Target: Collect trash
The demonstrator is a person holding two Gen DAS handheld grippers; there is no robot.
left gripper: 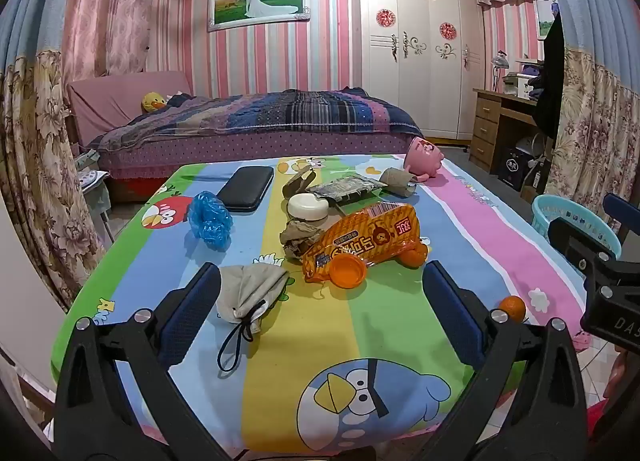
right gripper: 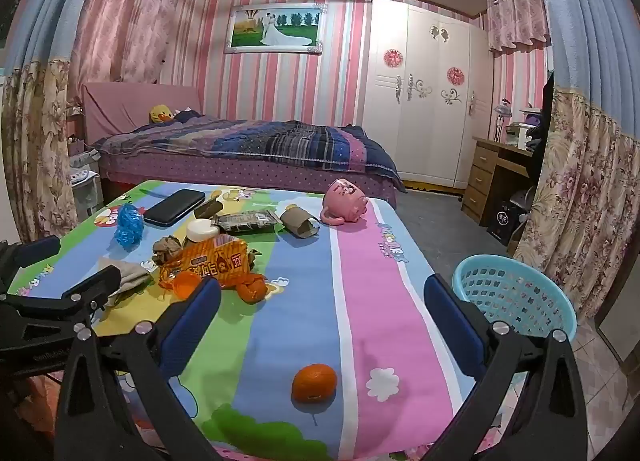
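Near the middle of the counter, with its bright striped cartoon cloth, lies the clutter: an orange snack wrapper with an orange plastic cup touching its near side, crumpled brown paper just behind, a white round tub, a blue plastic bag toward the left edge, and a grey drawstring pouch closer to the near edge. A cardboard tube and a tipped pink mug sit by the far edge. An orange rests near the near edge. Beyond the right edge stands a light-blue basket. Both the left gripper and the right gripper hover with fingers spread wide, holding nothing.
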